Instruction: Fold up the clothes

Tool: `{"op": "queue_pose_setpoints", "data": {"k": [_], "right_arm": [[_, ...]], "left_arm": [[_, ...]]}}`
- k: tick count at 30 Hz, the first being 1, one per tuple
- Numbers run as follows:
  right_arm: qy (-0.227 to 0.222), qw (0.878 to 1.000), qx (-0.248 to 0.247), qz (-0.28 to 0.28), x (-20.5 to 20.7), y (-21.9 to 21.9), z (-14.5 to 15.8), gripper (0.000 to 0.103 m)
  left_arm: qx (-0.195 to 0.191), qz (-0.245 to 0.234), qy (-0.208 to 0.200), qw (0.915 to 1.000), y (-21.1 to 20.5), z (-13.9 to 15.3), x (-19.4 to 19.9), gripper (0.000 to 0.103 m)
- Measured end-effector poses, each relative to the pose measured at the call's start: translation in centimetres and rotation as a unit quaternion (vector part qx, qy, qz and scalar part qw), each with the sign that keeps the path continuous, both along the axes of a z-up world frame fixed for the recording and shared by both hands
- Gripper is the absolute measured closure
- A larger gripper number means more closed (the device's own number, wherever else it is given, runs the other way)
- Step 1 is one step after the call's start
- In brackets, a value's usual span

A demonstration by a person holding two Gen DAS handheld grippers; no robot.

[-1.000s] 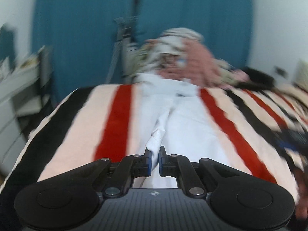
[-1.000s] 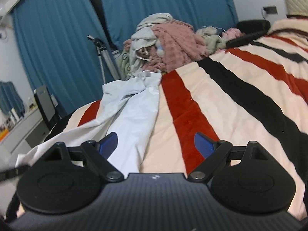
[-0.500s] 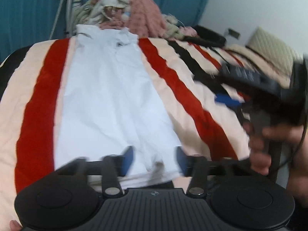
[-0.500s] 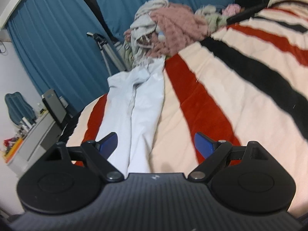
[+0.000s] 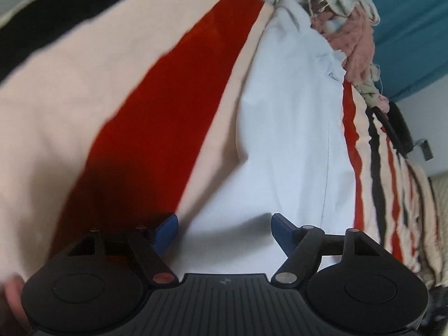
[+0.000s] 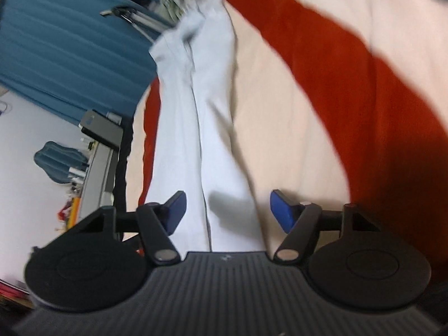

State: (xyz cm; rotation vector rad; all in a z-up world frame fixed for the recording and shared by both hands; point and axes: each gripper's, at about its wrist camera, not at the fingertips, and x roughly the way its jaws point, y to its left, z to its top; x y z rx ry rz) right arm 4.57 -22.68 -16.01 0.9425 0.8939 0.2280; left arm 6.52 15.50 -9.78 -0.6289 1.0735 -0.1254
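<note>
A striped blanket (image 5: 173, 106) in red, cream and black is covering the bed. Blue curtains (image 6: 56, 42) are hanging behind it. A grey desk (image 6: 96, 179) is standing beside the bed, carrying small cluttered items, with a dark monitor (image 6: 102, 127) sitting on it.

A bed under a red, cream and black striped blanket (image 5: 156, 117) filled the room; teal curtains (image 6: 56, 44) hung beyond, with a cluttered grey desk (image 6: 98, 173) at left.
</note>
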Motion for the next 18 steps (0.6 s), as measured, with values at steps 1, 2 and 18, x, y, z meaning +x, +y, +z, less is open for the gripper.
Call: {"op": "queue_pose_setpoints", "data": {"k": [1, 2, 18], "right_arm": [[0.010, 1.000, 0.007, 0.001, -0.1, 0.2, -0.4, 0.050], [0.016, 1.000, 0.014, 0.002, -0.2, 0.3, -0.6, 0.055], [0.028, 0.999, -0.015, 0.029, -2.9, 1.8, -0.6, 0.065]], "left_arm": [[-0.013, 0.001, 0.008, 0.9999, 0.2, -0.3, 0.0, 0.028], [-0.021, 0.001, 0.011, 0.9997, 0.4, -0.5, 0.0, 0.028], [-0.038, -0.010, 0.026, 0.9989, -0.3, -1.1, -2.1, 0.054]]}}
